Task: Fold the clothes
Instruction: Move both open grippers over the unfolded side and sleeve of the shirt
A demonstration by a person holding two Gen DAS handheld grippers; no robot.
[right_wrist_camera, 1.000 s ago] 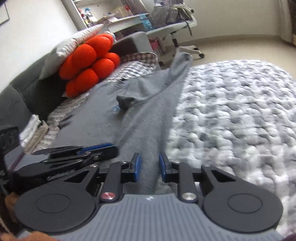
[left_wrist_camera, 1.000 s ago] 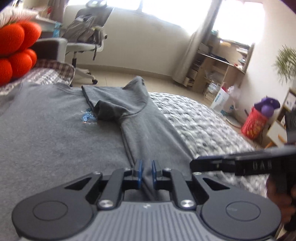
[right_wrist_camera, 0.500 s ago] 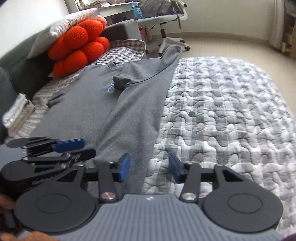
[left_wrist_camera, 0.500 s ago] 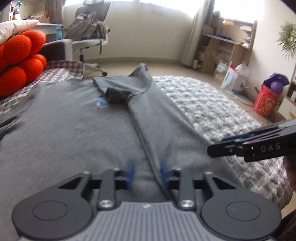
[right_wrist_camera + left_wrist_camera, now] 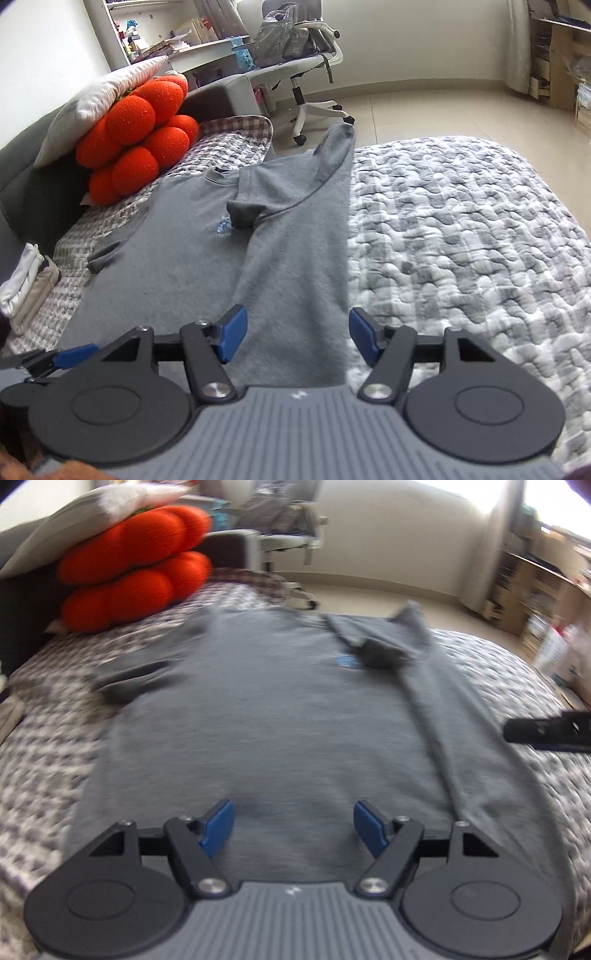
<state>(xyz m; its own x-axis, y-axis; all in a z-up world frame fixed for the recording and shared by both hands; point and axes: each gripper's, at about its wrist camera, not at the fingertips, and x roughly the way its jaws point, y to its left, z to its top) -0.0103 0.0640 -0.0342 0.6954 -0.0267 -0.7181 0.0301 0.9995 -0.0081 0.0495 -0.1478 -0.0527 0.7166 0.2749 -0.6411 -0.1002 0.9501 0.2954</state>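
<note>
The grey short-sleeved cotton T-shirt (image 5: 192, 266) lay spread flat on the bed, over the grey-and-white quilted bedspread (image 5: 461, 240), its collar toward the head end beside the cluster of red-orange knitted ball cushions (image 5: 136, 144). One side of it was folded inward as a long panel, that sleeve doubled over near the small blue chest print.

The left hand-held gripper (image 5: 291, 827) hovered above the shirt's hem near the foot edge of the bed. Its blue-padded jaws stood well apart and were opening, with only flat cloth beneath and nothing pinched. The right hand-held gripper (image 5: 295, 338) hung over the lower end of the folded panel, straddling it, one pad above the inner fold edge and the other above the bedspread just beside the shirt's outer edge. Its jaws were likewise apart and opening, with no cloth gripped.

A second earlier both pairs of jaws had been nearly closed at the panel's lower edge; since then they had let go and widened. The left view had swung toward the middle of the shirt, so that the unfolded sleeve and the cushions now showed.

The left view was smeared by motion, leaving the collar and print indistinct. The right hand-held gripper showed there only as a dark tip cut by the right edge. In the right view the left one appeared as a blue-tipped finger at the lower left. The hem nearest both cameras was hidden behind the gripper bodies.
</note>
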